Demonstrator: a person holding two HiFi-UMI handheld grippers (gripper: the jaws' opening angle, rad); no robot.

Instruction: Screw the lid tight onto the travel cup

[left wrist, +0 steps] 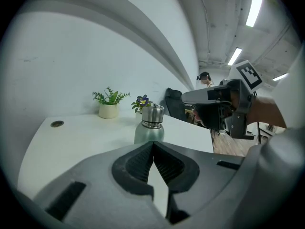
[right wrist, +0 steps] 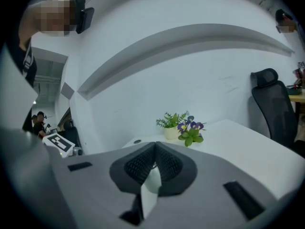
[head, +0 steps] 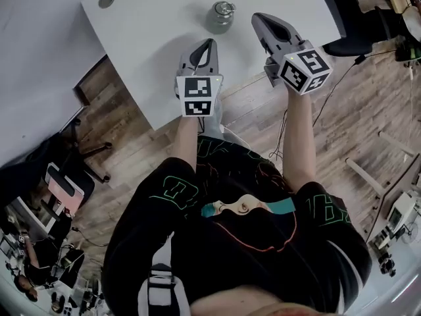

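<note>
Wood floor lies beneath me. Over the white counter's near edge, I hold the left tongs and right tongs clenched, empty. Just ahead, between them, the travel cup stands upright, lid on top. Potted plants sit farthest.

Holding left hand-held gripper and right hand-held gripper side by side, jaws pressed together, gripping nothing; reaching forward with both forearms outstretched.
</note>
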